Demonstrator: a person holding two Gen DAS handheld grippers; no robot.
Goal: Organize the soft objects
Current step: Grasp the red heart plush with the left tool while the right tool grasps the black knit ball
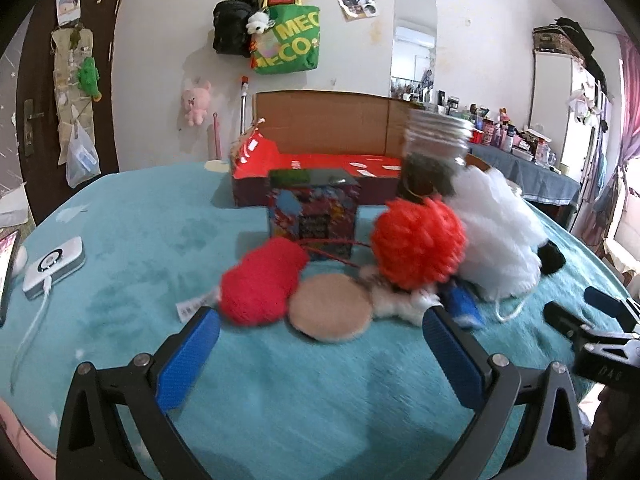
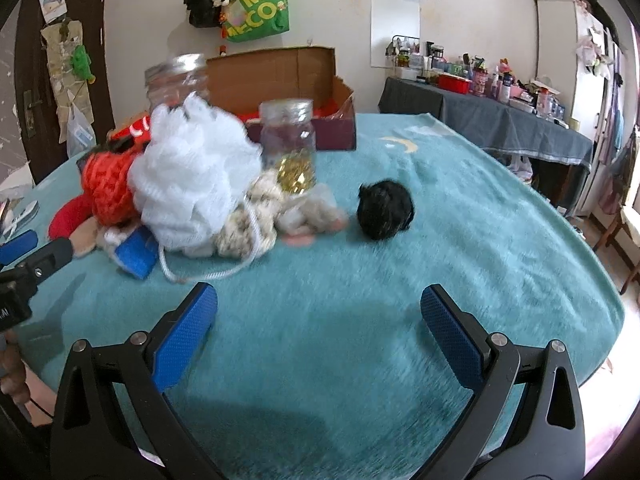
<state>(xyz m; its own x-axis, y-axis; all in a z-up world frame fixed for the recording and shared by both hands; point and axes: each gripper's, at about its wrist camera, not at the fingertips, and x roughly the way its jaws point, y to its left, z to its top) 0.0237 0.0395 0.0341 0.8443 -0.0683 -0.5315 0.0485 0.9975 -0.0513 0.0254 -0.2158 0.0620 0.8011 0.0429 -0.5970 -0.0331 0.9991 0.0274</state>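
A pile of soft things lies on the teal blanket (image 1: 280, 380): a red yarn ball (image 1: 260, 280), an orange-red mesh puff (image 1: 418, 240), a white mesh puff (image 1: 500, 232), a tan round pad (image 1: 330, 308) and a blue sponge (image 1: 464, 304). My left gripper (image 1: 320, 320) is open and empty just in front of the pad. In the right wrist view the white puff (image 2: 192, 176), beige yarn (image 2: 248, 220) and a black fuzzy ball (image 2: 384, 212) lie ahead of my right gripper (image 2: 320, 300), which is open and empty.
An open cardboard box with a red lining (image 1: 320, 160) stands behind the pile, a colourful small box (image 1: 314, 208) in front of it. Two glass jars (image 2: 290, 144) (image 2: 176, 80) stand by the pile. A white device with a cable (image 1: 54, 266) lies at the left.
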